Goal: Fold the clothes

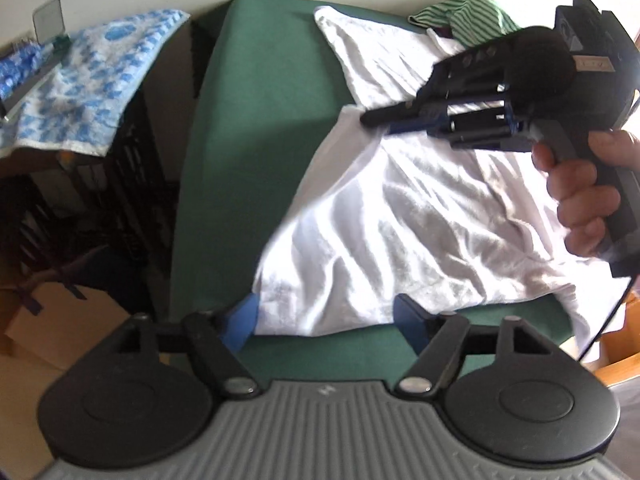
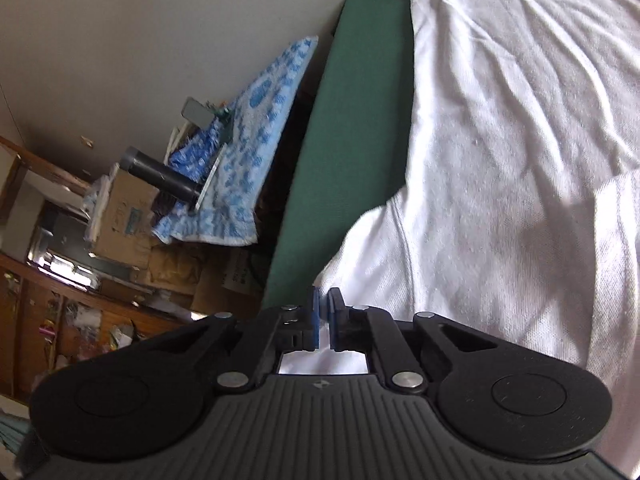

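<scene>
A wrinkled white shirt [image 1: 400, 220] lies spread on a green table [image 1: 248, 120]. In the left wrist view my left gripper [image 1: 324, 320] is open, and the shirt's near corner lies between its blue-padded fingers [image 1: 242, 320]. A hand [image 1: 580, 200] holds my right gripper [image 1: 370, 118], which points left at a folded edge of the shirt. In the right wrist view the right gripper [image 2: 324, 316] is shut, with white shirt [image 2: 500, 160] cloth pinched between its pads over the green table [image 2: 344, 120].
A green-striped garment [image 1: 468, 14] lies at the table's far right. A blue-and-white towel [image 1: 92, 80] drapes over a dark crate left of the table. A cardboard box [image 1: 60, 328] stands on the floor below. The table's left edge drops off close to the shirt.
</scene>
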A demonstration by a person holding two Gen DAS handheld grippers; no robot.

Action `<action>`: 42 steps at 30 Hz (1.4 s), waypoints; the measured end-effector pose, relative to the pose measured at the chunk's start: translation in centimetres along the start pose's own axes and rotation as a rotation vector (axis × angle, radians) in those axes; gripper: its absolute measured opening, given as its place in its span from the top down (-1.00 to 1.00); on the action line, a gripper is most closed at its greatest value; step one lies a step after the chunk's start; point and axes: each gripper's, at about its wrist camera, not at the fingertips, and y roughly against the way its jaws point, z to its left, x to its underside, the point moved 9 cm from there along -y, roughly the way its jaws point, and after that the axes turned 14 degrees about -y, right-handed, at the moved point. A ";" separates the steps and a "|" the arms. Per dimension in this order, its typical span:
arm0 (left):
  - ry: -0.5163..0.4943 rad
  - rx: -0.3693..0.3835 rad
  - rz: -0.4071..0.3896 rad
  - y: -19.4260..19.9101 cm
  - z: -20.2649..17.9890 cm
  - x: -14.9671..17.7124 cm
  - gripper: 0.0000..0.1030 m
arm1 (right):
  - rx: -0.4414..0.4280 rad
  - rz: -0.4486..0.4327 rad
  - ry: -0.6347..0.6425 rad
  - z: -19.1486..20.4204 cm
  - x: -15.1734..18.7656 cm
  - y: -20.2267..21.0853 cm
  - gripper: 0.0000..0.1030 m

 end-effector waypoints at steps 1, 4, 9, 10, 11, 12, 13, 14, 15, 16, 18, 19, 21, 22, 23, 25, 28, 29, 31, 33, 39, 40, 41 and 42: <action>0.012 0.021 -0.003 0.0 -0.1 -0.2 -0.55 | -0.026 -0.017 -0.011 0.3 -0.6 0.6 0.90; 0.011 0.020 -0.002 -0.7 -0.5 -1.1 -0.52 | -0.105 -0.067 -0.043 1.3 -2.5 2.5 0.90; -0.042 0.041 -0.015 -2.1 -3.9 -3.5 0.54 | -0.189 -0.151 -0.052 1.0 -5.1 7.3 0.90; -0.049 0.061 -0.022 -2.3 -4.9 -4.2 0.62 | -0.206 -0.168 -0.054 0.9 -5.6 8.3 0.90; -0.063 0.082 -0.040 -2.3 -5.9 -4.8 0.62 | -0.222 -0.184 -0.056 0.8 -6.2 9.3 0.90; -0.081 0.103 -0.064 -2.2 -7.1 -5.5 0.62 | -0.227 -0.193 -0.060 0.3 -6.5 10.1 0.90; -0.103 0.122 -0.086 -2.0 -8.4 -6.2 0.62 | -0.225 -0.207 -0.068 -0.3 -6.8 10.9 0.90; -0.122 0.142 -0.103 -1.9 -9.6 -6.7 0.62 | -0.222 -0.221 -0.076 -1.0 -7.2 11.6 0.90; -0.137 0.155 -0.108 -2.0 -10.5 -7.1 0.61 | -0.211 -0.230 -0.094 -1.9 -7.6 11.9 0.90; -0.151 0.164 -0.107 -2.2 -11.3 -7.4 0.52 | -0.201 -0.239 -0.112 -2.8 -8.1 12.3 0.90; -0.150 0.153 -0.094 -2.8 -11.9 -7.7 0.17 | -0.179 -0.257 -0.148 -4.7 -8.9 13.1 0.90; -0.126 0.147 -0.087 -3.2 -11.7 -7.7 -0.01 | -0.169 -0.266 -0.166 -5.6 -9.3 13.4 0.90; -0.066 0.140 -0.072 -3.8 -10.9 -7.7 -0.12 | -0.147 -0.284 -0.202 -7.5 -10.1 14.2 0.90; -0.035 0.130 -0.064 -4.2 -10.3 -7.6 -0.21 | -0.136 -0.281 -0.220 -8.5 -10.4 14.1 0.90; -0.005 0.121 -0.056 -4.6 -9.8 -7.6 -0.31 | -0.129 -0.281 -0.236 -9.3 -10.6 14.1 0.90; 0.056 0.116 -0.027 -5.6 -9.3 -7.6 -0.40 | -0.090 -0.284 -0.253 -10.9 -10.9 14.1 0.85; 0.101 0.126 -0.013 -6.6 -10.0 -8.1 -0.18 | 0.056 -0.334 -0.149 -11.5 -11.4 14.6 0.80; 0.085 0.115 -0.018 -6.6 -10.5 -8.4 -0.05 | 0.109 -0.355 -0.095 -11.4 -11.6 14.8 0.78; 0.054 0.091 -0.028 -6.6 -11.7 -8.8 0.08 | 0.103 -0.353 0.070 -8.5 -11.2 14.4 0.72; 0.001 0.060 -0.035 -6.4 -12.8 -9.0 0.08 | 0.056 -0.284 0.228 -5.2 -10.2 13.0 0.50; -0.047 -0.005 0.010 -7.0 -13.9 -8.0 0.06 | 0.059 0.002 0.606 -0.5 -5.5 3.3 0.10; -0.058 -0.024 0.015 -7.1 -14.0 -7.9 0.08 | 0.093 0.022 0.659 -0.7 -5.2 1.9 0.10; -0.069 -0.042 0.020 -7.2 -14.1 -7.7 0.12 | 0.125 0.043 0.710 -0.9 -4.9 0.6 0.14; -0.078 -0.056 0.025 -7.3 -14.1 -7.6 0.22 | 0.140 0.074 0.732 -1.3 -4.8 0.1 0.20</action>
